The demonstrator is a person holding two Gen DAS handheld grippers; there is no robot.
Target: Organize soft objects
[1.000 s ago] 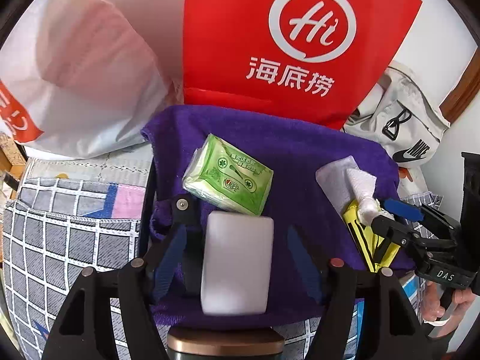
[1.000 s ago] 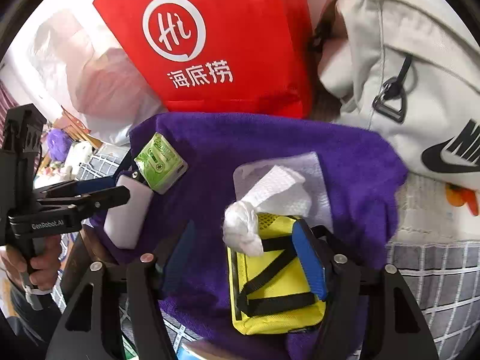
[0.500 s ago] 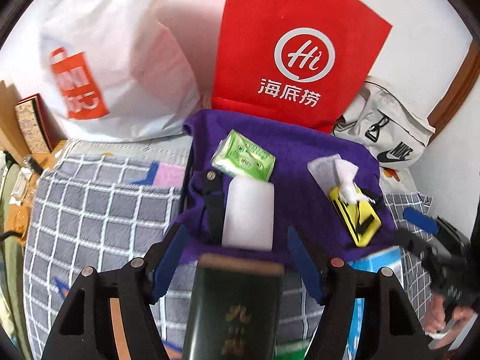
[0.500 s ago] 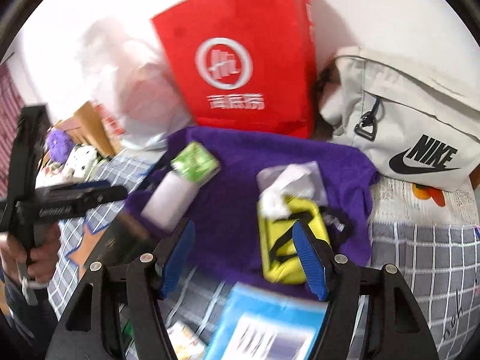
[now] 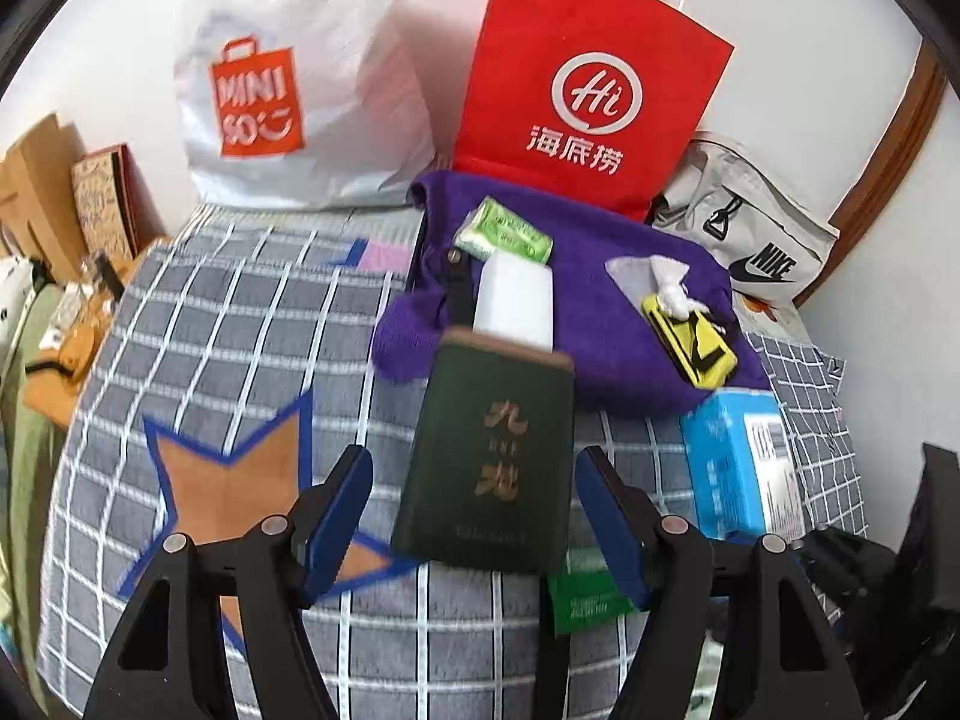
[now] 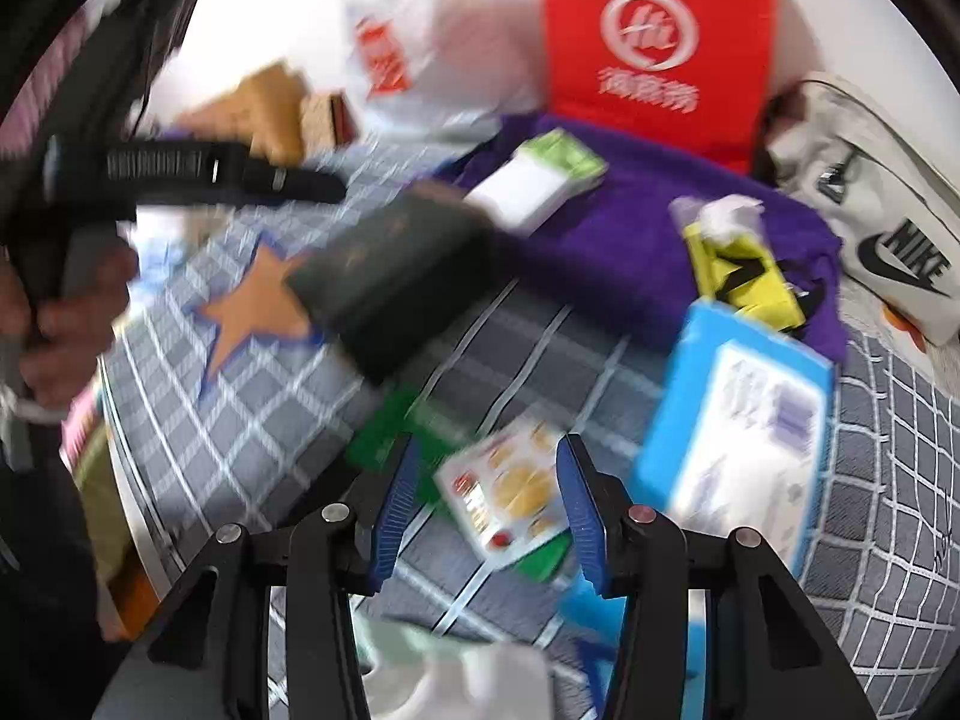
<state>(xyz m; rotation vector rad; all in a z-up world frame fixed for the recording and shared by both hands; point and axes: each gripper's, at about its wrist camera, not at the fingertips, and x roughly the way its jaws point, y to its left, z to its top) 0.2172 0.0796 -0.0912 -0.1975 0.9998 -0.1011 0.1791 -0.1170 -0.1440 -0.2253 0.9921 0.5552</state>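
A purple towel [image 5: 600, 300] lies on the checked bedspread [image 5: 240, 330] with a green tissue pack [image 5: 504, 237], a white pack [image 5: 516, 306] and a yellow tissue pouch [image 5: 690, 336] on it. My left gripper [image 5: 474, 516] is open above the bed, with a dark green box [image 5: 492, 456] showing between its fingers. My right gripper [image 6: 486, 504] hovers over a small colourful packet [image 6: 510, 498]. Its jaws are closing and the pads do not touch the packet. The right wrist view is blurred; the towel [image 6: 606, 240] and pouch [image 6: 744, 276] show in it.
A red paper bag [image 5: 588, 90], a white plastic bag [image 5: 300, 78] and a grey sling bag [image 5: 750, 228] stand at the back wall. A light blue box [image 5: 738, 468] and a green packet [image 5: 582, 594] lie near the towel. A hand [image 6: 60, 300] holds the left gripper.
Both grippers have pulled back from the towel, leaving the white pack and the yellow pouch on it. The dark green box and the blue box came into view. The right jaws have narrowed.
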